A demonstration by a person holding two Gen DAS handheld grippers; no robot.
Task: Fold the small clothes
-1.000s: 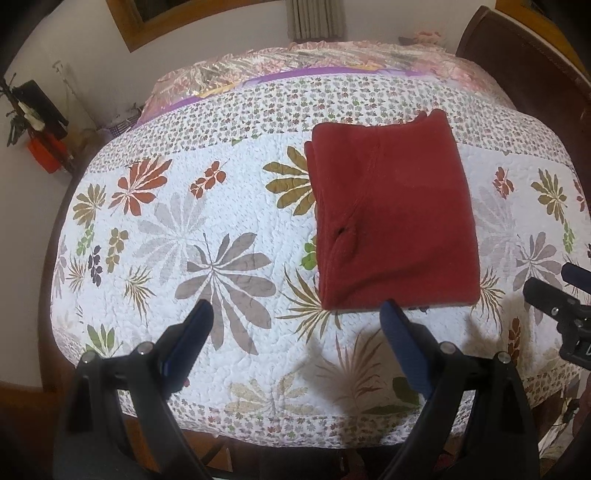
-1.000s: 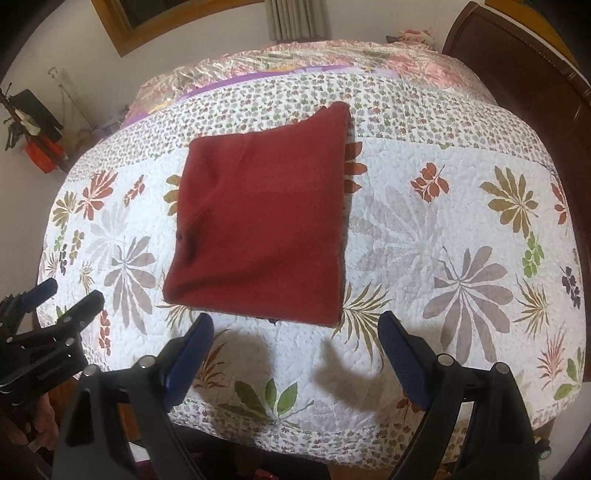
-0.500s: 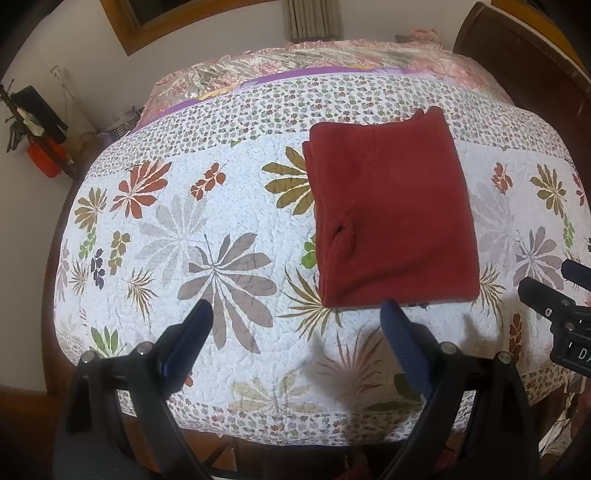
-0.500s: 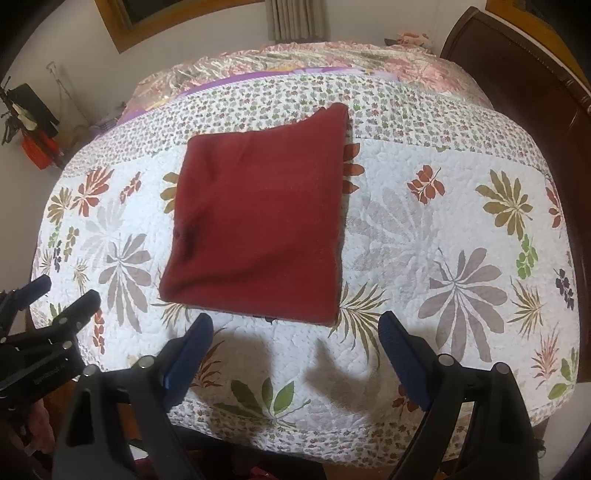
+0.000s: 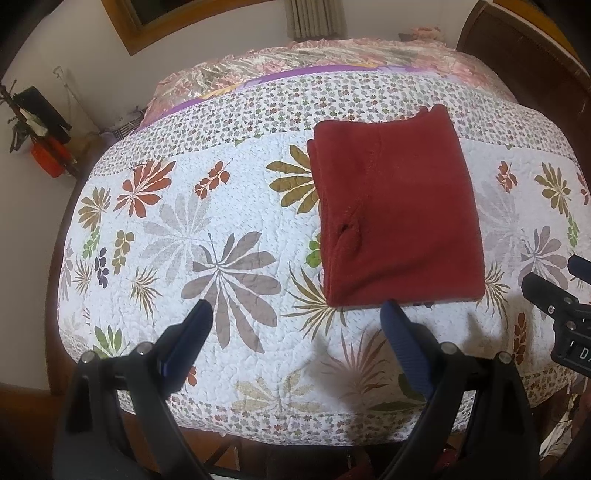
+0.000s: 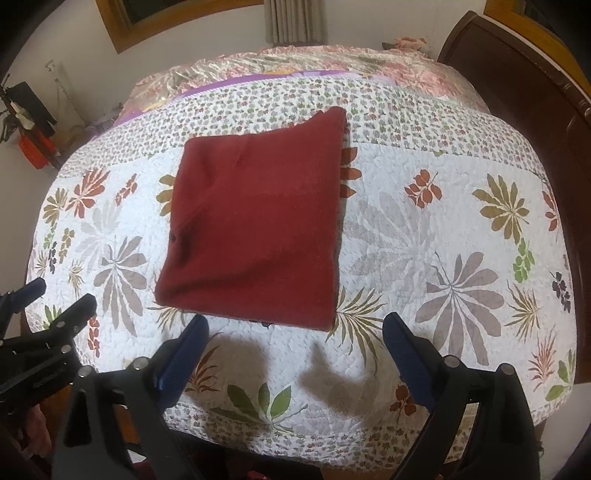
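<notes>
Nearest, left tongs (image 5: 295, 325): black frame, two blue-padded fingers (image 5: 400, 345) spread wide, gripping nothing, held above the near edge of the bed. The right finger's tip overlaps the near hem of the garment in this view; contact cannot be told.

Right tongs (image 6: 293, 341): same build, fingers (image 6: 184, 350) spread wide, empty, hovering over the near edge of the bed just short of the garment. Each pair shows at the edge of the other's view, side by side and apart.

Shadows of both pairs fall on the quilt (image 5: 221, 236) between the tongs and the garment.

Quilt: white, stitched, printed with large leaf sprays in rust, olive, grey and green; a border of small floral print runs round it. It covers the bed.

Red garment (image 5: 395, 214): dark red fleece-like cloth, folded to a rough square, lying flat on the quilt, ahead of both pairs. A small dark opening shows near its left edge, with stacked layers visible along that edge.

Beyond: pink floral bedding (image 6: 332, 62) with a purple strip at the far end of the bed.

Dark wooden headboard (image 6: 517, 81) to the right.

Far wall: wooden frame (image 5: 129, 26) and curtain (image 6: 295, 20); red and black items (image 5: 44, 147) at far left, not identifiable.
</notes>
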